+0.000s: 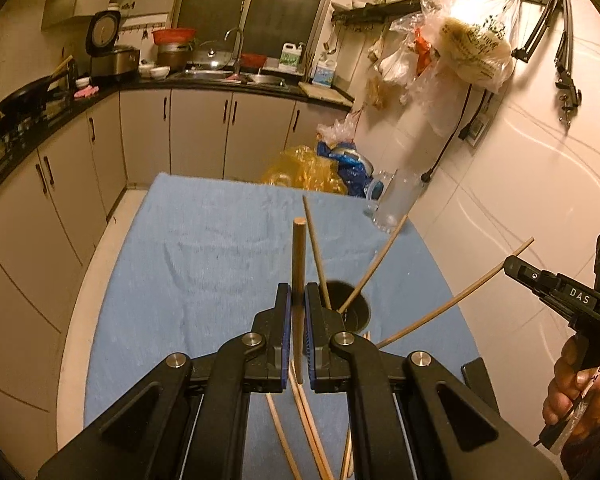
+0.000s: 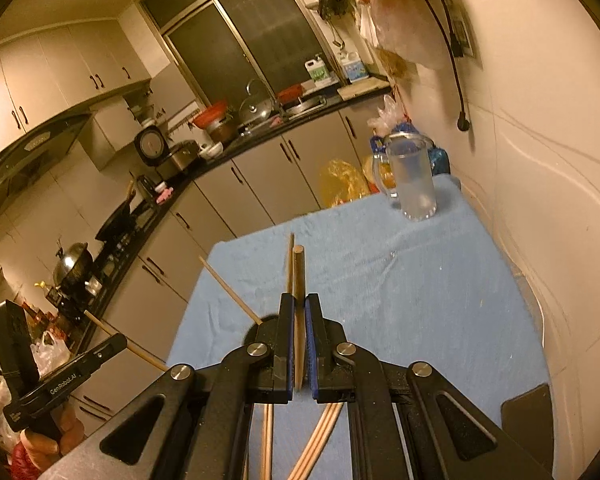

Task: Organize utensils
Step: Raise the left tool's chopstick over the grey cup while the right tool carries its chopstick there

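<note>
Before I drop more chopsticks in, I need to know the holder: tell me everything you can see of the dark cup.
The dark cup is a round, black-looking container with an open top, standing on the blue cloth just beyond the left gripper, whose fingers hide its near side. Two chopsticks already lean out of it, splayed apart. Its material and depth cannot be made out.

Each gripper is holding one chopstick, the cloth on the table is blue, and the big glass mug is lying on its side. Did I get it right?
Almost. The mug is not lying down: the right wrist view shows it standing upright on the blue cloth. The rest holds: the left gripper and right gripper each grip one chopstick.
</note>
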